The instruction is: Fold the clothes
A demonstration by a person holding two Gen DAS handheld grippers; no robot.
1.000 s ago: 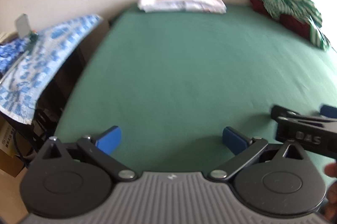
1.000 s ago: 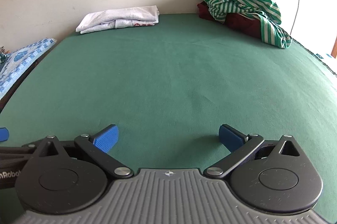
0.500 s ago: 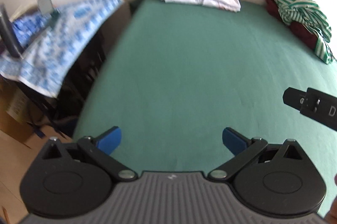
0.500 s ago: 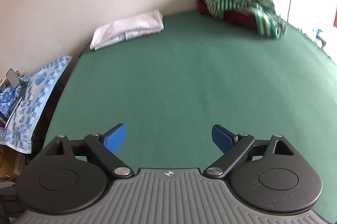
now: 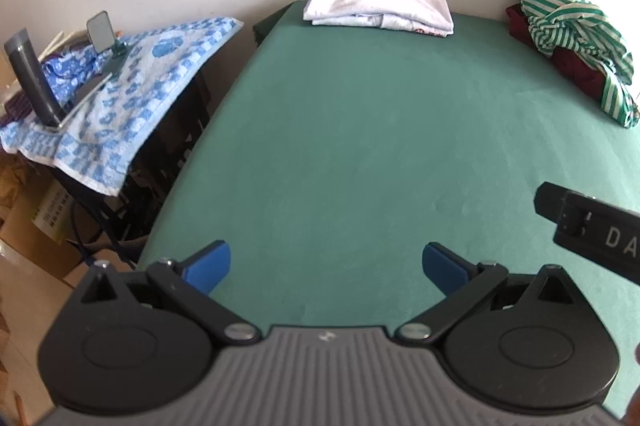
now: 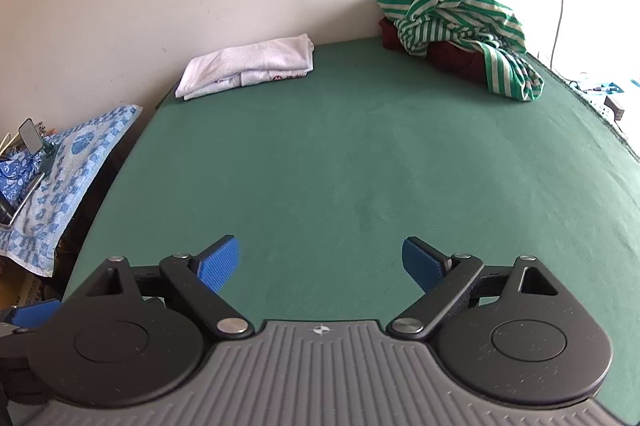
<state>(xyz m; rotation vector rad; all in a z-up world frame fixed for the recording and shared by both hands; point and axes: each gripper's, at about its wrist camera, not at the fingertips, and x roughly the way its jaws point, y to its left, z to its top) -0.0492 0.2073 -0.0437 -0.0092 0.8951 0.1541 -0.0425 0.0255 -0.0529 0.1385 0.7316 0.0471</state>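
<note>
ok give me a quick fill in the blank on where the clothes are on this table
1. The folded white clothes lie at the far edge of the table, against the ____.
2. The striped shirt is crumpled on top of a ____ garment.
3. Both the left tongs and the right tongs are ____ and hold nothing.

Missing words: wall; dark red; open
</note>
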